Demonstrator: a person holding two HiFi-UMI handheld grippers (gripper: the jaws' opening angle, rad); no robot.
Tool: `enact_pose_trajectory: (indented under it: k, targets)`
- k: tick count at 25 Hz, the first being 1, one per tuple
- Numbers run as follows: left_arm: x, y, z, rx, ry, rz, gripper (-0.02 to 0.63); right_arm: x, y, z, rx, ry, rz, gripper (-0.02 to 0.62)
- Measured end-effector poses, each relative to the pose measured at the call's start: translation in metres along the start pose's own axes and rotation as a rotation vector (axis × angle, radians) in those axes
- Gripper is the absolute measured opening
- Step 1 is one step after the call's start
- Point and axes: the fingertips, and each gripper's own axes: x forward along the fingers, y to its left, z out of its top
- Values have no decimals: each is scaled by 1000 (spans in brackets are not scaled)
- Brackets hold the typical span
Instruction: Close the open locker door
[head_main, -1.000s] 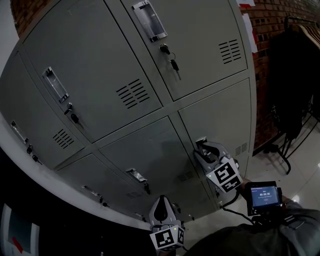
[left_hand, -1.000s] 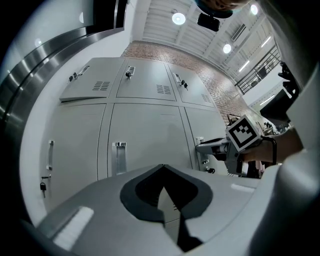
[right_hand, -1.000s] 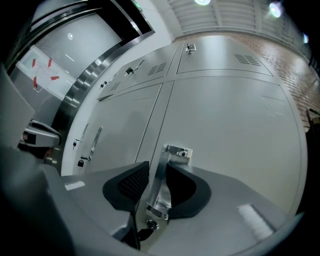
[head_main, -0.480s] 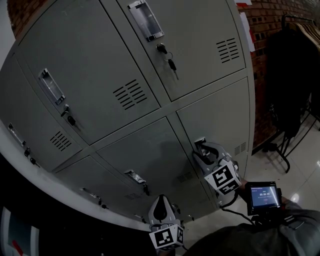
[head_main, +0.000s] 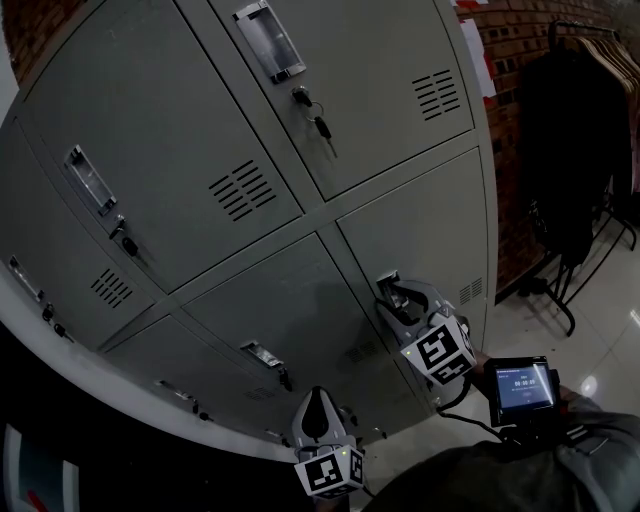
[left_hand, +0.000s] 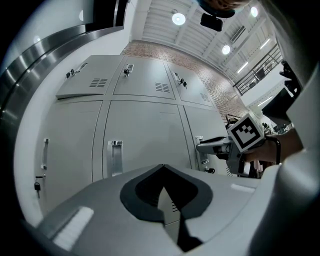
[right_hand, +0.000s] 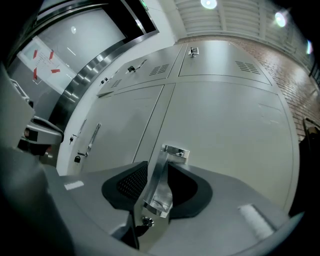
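Lockers (head_main: 200, 130) are plain grey with chrome handles (head_main: 266, 40). Wall (head_main: 505, 40) is red-brown brick. Cubes (head_main: 437, 353) bear black-and-white square markers. Floor (head_main: 600, 340) is pale and glossy. Screen (head_main: 522, 382) glows blue.

I was looking into a locker room: grey steel lockers (head_main: 300, 200) with keys in the locks, a brick wall (head_main: 512, 45), a hung clothes rack (head_main: 575, 170) and a glossy floor (head_main: 600, 345).
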Motion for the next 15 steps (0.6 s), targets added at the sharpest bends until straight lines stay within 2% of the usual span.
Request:
enact_pose_trajectory:
  k: [7,15]
  targets:
    - [4,-23,-1,-9,6,-23,2,-22,-14,0,1,3,-7,138]
    - [9,-87,4,-20,10,-65,2,-76,-47,-16,5,37,-7,135]
